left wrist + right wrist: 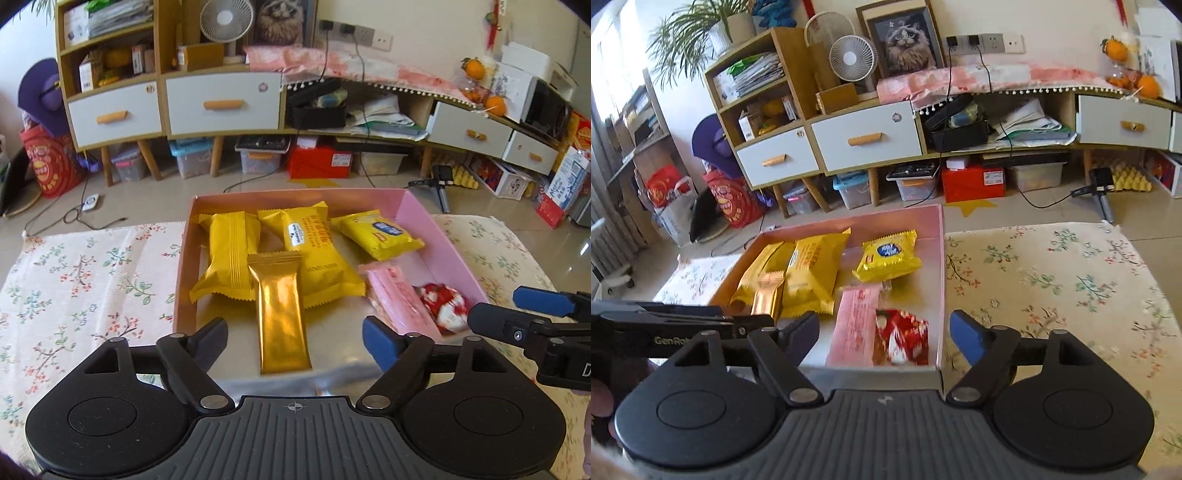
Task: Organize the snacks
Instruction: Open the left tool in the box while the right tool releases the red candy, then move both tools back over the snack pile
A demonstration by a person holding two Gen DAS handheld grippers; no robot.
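Now both my tools, left tool (293, 338) and right tool (884, 338), gape wide, empty. Snacks lie in pink box (439, 236) on desk. Risk: gold bar (280, 314) overhangs the front edge; a nudge could tip it out.

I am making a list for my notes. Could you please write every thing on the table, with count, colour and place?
box: 1, pink, on the cloth
cloth: 1, cream with flowers, covering the table
yellow packets: 3, yellow, far part of the box
gold bar: 1, gold, near left part of the box
pink packet: 1, pink, near right part of the box
red sweet: 1, red and white, beside the pink packet
left gripper: 1, black, open, above the gold bar
right gripper: 1, black, open, above the red sweet
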